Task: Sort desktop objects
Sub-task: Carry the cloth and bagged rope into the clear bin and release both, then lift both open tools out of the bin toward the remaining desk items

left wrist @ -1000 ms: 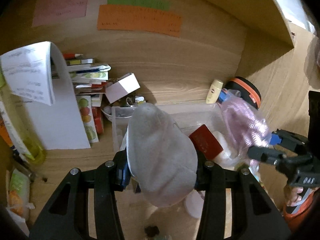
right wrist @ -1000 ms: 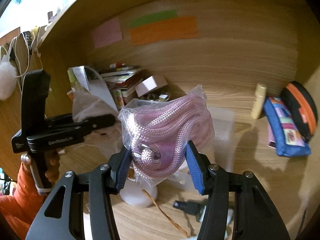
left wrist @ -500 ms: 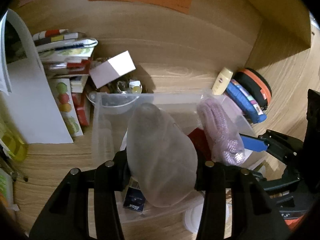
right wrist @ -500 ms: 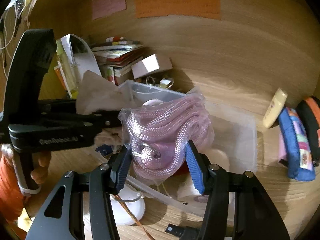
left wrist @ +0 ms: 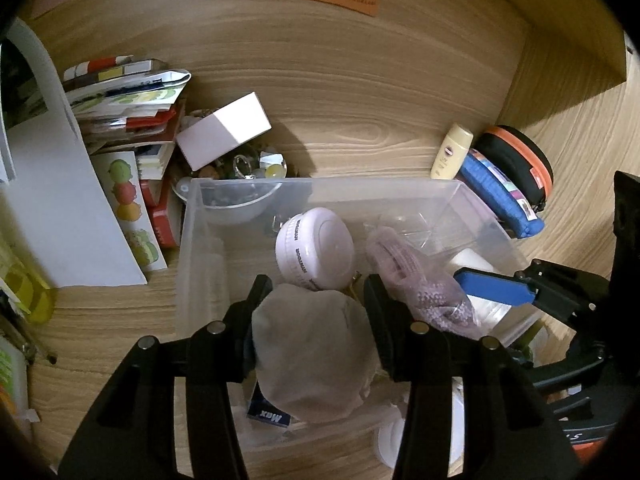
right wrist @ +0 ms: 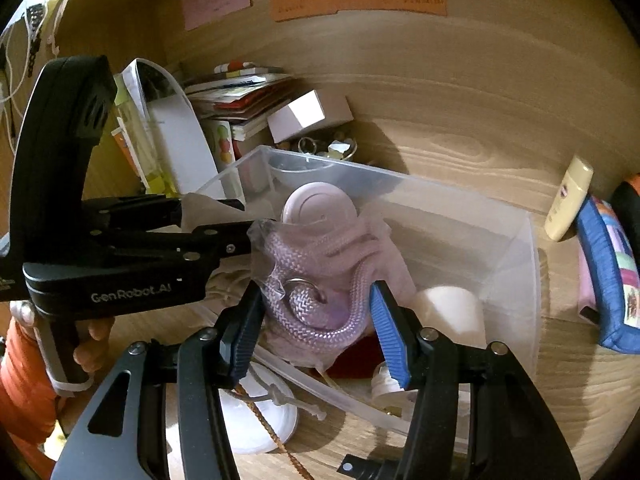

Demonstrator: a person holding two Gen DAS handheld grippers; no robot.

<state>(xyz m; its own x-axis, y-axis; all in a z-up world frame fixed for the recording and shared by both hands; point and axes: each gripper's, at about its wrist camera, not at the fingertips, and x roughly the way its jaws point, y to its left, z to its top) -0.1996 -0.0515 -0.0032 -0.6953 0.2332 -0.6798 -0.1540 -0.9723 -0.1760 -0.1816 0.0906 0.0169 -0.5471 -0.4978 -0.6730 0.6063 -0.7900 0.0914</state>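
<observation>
Left gripper (left wrist: 316,312): clenched on grey pouch (left wrist: 316,356), over bin (left wrist: 320,190) near edge.
Right gripper (right wrist: 316,320): grasping bagged rope (right wrist: 320,280), inside bin.
Risk: slack bag snags on fingers at release; grippers crowd, could collide.

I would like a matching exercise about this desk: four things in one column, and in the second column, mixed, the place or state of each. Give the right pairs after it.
Things:
1. grey pouch
2. bagged pink rope
3. round white case
4. cream bottle

Places or states:
A. lying inside the clear bin
B. held in the right hand-held gripper
C. leaning against the back wall, outside the bin
D. held in the left hand-held gripper

Pairs: 1-D, 2-B, 3-A, 4-C
</observation>
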